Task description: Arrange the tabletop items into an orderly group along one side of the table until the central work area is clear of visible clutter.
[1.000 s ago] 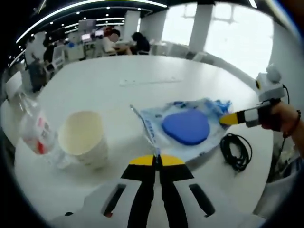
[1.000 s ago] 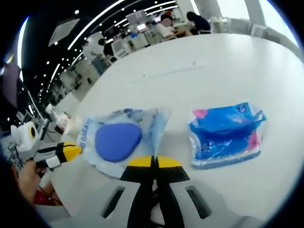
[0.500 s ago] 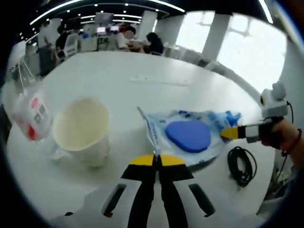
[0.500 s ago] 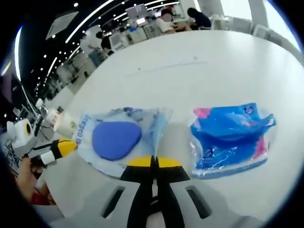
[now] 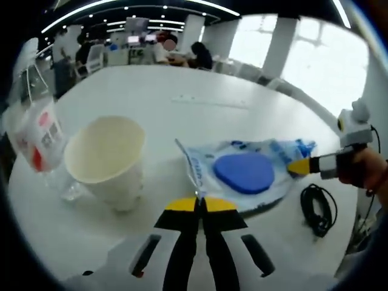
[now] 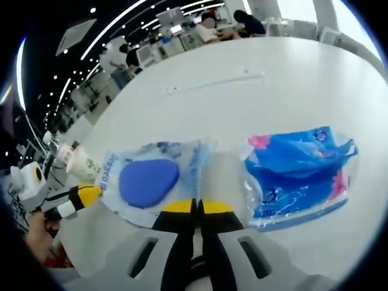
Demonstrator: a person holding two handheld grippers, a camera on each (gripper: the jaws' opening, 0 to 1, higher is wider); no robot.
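A clear bag with a blue oval pad (image 5: 242, 173) lies stretched on the white table (image 5: 182, 115) between my two grippers. My left gripper (image 5: 197, 204) is shut on the bag's near corner. My right gripper (image 5: 301, 165) comes in from the right with a hand behind it, pinching the bag's far end. In the right gripper view the same bag (image 6: 148, 180) runs from my right gripper (image 6: 194, 207), shut on its edge, to the left gripper (image 6: 82, 195). A blue printed packet (image 6: 297, 173) lies flat to the right of the bag.
A cream paper cup (image 5: 106, 160) stands upright left of the bag, with a clear plastic bottle (image 5: 30, 130) with a red label beside it. A coiled black cable (image 5: 318, 209) lies near the table edge on the right. People sit at desks far behind.
Both grippers keep hold of the bag. The left gripper's view has drawn nearer to the cup and bottle, which look larger. In the right gripper view the scene has shifted slightly.
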